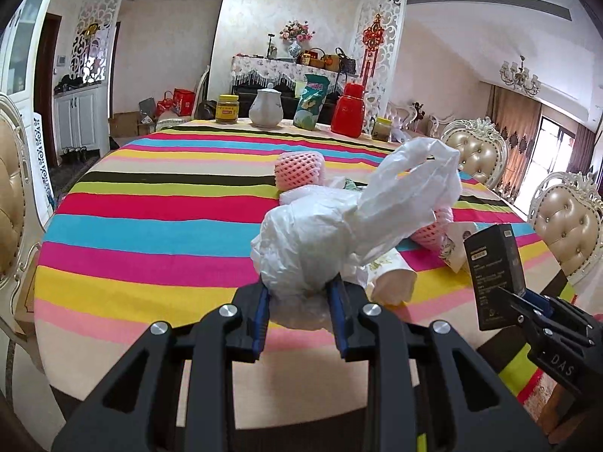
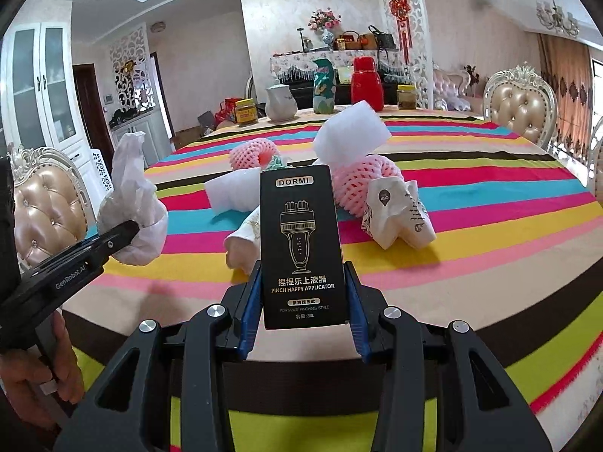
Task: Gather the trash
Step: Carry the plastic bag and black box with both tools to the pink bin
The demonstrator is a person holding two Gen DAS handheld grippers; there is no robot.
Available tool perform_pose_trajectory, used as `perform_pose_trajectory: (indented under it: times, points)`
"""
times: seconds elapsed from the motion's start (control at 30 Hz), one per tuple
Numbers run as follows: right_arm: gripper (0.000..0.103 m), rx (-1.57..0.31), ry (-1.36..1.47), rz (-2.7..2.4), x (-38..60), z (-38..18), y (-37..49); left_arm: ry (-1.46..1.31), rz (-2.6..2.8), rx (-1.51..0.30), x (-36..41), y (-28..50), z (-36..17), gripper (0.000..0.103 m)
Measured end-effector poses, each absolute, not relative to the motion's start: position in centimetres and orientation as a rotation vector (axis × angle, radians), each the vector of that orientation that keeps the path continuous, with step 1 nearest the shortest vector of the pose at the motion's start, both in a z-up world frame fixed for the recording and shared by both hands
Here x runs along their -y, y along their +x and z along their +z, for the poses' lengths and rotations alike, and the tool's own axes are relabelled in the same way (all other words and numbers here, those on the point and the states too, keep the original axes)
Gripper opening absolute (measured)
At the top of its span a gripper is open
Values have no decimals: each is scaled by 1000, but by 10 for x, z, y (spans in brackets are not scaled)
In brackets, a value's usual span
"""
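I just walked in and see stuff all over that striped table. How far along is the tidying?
Nothing looks binned yet; no bin shows. In hand: the left gripper clamps a white plastic bag, and the right gripper grips a black box. Left on the striped tablecloth: two pink foam nets, white foam pieces and crumpled paper cups.

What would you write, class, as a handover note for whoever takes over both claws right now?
Left claw: shut on the white bag, lifted off the table.
Right claw: shut on the black box, held upright.
Still on the striped table: two pink foam nets, white foam pieces, crumpled paper bags.
Done: bag and box picked up.
Left: bin both (no bin in view), then gather the rest. The jars, jug and flask at the far edge look like keepers.
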State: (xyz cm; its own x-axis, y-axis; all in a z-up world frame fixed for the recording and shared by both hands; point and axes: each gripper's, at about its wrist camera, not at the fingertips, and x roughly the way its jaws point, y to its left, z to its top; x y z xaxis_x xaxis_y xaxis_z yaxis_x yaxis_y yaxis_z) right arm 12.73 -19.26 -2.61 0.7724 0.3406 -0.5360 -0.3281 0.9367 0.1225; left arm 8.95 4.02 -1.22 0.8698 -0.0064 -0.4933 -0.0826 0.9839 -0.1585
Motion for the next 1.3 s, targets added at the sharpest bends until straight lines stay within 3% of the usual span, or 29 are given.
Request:
perform_pose_trajectory:
  times: [0.53, 1.3]
  points:
    - [40, -512, 46, 270, 249, -19, 76, -129, -44, -491, 10, 57, -11, 28]
    - [40, -405, 74, -40, 384, -21, -12, 61, -409, -547, 157, 28, -25, 28]
